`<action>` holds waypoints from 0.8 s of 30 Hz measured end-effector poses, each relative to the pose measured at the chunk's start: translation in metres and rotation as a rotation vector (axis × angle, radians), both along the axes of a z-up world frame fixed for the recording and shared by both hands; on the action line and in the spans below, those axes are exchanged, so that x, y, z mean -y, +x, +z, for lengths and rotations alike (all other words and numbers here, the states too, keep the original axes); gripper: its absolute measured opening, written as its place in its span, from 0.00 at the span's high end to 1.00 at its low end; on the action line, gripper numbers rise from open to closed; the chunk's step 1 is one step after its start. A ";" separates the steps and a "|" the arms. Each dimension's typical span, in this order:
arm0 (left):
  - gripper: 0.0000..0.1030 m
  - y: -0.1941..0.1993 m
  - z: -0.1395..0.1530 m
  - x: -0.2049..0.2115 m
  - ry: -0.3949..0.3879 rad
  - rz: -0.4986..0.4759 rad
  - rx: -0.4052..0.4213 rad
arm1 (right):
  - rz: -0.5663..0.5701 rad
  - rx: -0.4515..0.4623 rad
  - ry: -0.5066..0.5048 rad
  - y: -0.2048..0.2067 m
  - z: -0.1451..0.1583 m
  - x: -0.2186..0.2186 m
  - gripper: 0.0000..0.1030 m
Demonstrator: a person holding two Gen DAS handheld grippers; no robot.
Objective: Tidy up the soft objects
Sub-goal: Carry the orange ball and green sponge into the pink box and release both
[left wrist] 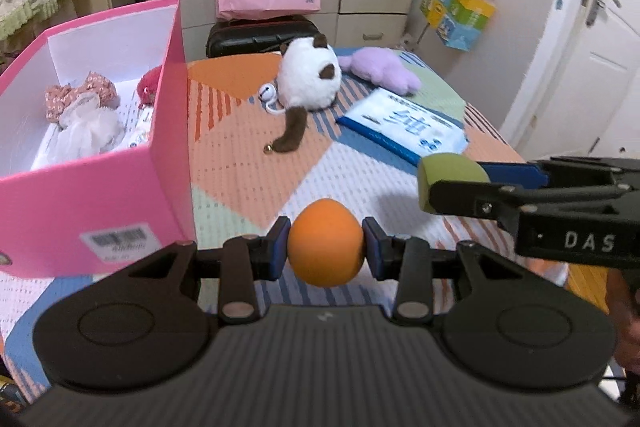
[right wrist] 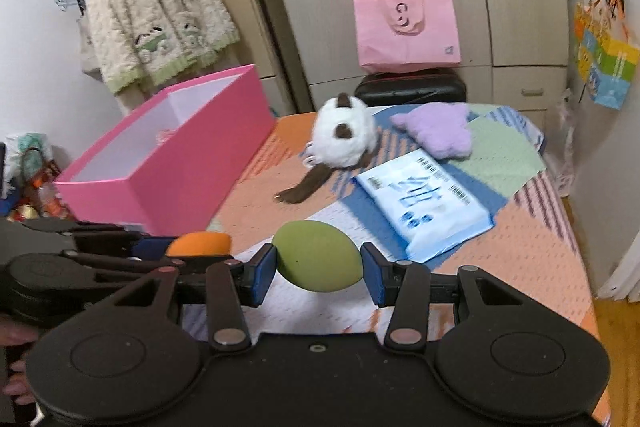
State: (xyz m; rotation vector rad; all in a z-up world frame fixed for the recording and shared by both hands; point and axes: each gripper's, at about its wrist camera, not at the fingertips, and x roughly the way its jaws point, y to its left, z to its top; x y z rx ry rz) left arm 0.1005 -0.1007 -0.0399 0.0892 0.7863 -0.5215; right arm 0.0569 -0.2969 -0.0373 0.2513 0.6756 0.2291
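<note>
Left wrist view: left gripper [left wrist: 326,247] pinching an orange sponge egg [left wrist: 326,241] between blue pads, above the patterned mat [left wrist: 248,163]. At 10 o'clock, pink box [left wrist: 120,203], open, with frilly cloth items inside. At 12 o'clock, white plush cat [left wrist: 310,73]; at 1 o'clock, purple plush [left wrist: 380,67] and wipes pack [left wrist: 404,125]. Right wrist view: right gripper [right wrist: 319,263] pinching a green sponge egg [right wrist: 318,255], just beside the orange one at 9 o'clock.
</note>
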 end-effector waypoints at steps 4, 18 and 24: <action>0.63 -0.014 0.011 -0.010 0.011 -0.038 -0.001 | 0.059 0.003 0.048 -0.009 0.010 -0.010 0.50; 0.63 -0.026 0.054 -0.062 0.054 -0.050 0.083 | 0.256 0.078 0.017 0.004 0.056 -0.063 0.50; 0.63 -0.009 0.078 -0.094 0.030 0.010 0.179 | 0.311 0.137 -0.014 0.026 0.071 -0.086 0.50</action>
